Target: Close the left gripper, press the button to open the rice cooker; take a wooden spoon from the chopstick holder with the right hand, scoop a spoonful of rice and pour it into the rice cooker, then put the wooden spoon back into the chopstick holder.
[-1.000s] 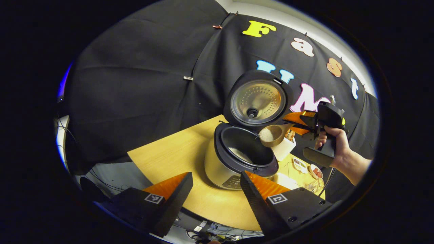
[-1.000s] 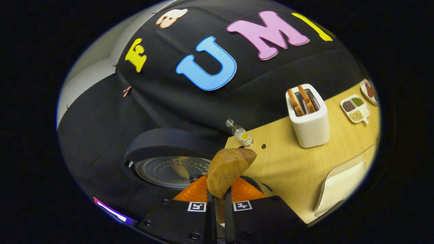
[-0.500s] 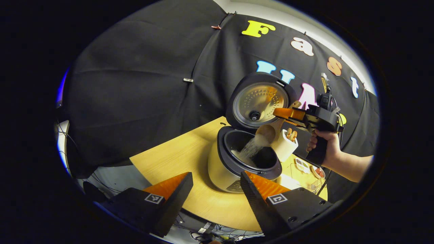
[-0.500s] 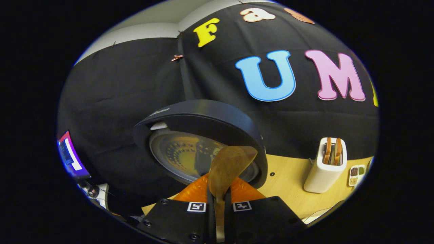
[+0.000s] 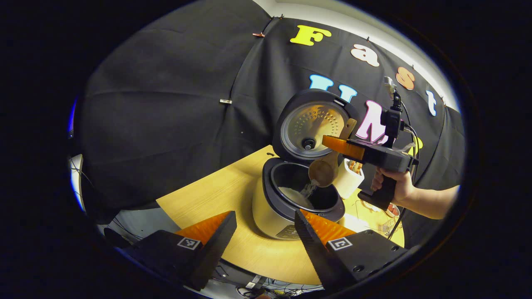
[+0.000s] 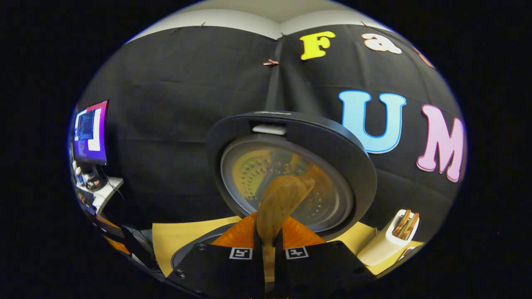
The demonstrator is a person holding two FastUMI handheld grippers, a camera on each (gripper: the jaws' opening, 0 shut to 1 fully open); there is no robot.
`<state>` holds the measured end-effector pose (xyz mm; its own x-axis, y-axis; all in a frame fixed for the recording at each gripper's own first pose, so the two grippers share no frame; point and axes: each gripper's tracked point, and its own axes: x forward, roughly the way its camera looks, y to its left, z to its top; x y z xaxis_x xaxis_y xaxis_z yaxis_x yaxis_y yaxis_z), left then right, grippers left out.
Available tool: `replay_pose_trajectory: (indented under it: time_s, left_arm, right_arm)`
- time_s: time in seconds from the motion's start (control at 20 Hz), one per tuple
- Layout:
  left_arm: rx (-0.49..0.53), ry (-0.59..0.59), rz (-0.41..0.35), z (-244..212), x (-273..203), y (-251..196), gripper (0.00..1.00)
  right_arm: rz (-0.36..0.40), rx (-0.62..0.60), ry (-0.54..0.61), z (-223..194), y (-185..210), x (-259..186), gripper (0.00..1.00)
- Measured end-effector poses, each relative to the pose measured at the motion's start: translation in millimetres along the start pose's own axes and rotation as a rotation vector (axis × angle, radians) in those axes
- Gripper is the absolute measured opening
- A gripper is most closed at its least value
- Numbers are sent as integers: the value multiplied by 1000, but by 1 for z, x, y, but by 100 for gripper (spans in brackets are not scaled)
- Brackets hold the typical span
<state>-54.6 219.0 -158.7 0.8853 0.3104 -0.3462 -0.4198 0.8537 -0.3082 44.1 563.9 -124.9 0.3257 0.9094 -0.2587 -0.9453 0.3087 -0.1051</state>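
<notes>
Wooden spoon (image 5: 328, 164) is clamped between both fingers of the right gripper (image 5: 338, 145), tipped bowl-down over the open rice cooker (image 5: 291, 199), rice (image 5: 309, 189) spilling into the pot. The left gripper (image 5: 262, 232), jaws spread and empty, hangs just before the cooker.

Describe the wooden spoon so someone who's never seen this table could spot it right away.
Find the rice cooker with its raised lid on the table. The wooden spoon hangs tipped over the open pot, spilling rice, clamped in the right gripper. It is the brown wooden thing beside the white toaster.
</notes>
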Motion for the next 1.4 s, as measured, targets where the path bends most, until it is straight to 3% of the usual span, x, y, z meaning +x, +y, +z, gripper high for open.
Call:
replay_pose_trajectory:
  time_s: [0.3, 0.45, 0.55, 0.7, 0.8, 1.05, 1.4]
  left_arm:
    - [-1, 14, 4, -6, 0, -1, 95]
    - [23, 8, 6, -4, -1, -5, 92]
    - [39, -1, 1, -2, -3, -9, 95]
    - [49, 17, -6, -8, 0, -16, 92]
    - [38, 24, -17, -11, 0, -23, 95]
    - [69, 20, -55, -8, 2, -52, 95]
    - [107, 9, -134, -2, 8, -119, 92]
  right_arm:
    - [68, -177, 15, -18, 23, -13, 13]
    - [78, -147, 33, -19, 25, -15, 14]
    - [48, -72, 14, -7, 15, -17, 14]
    - [-33, 80, -16, 19, -9, -30, 14]
    - [-75, 153, -54, 40, -26, -50, 14]
    - [-179, 238, -112, 56, -73, -113, 14]
    - [-473, 347, -126, 31, -194, -230, 14]
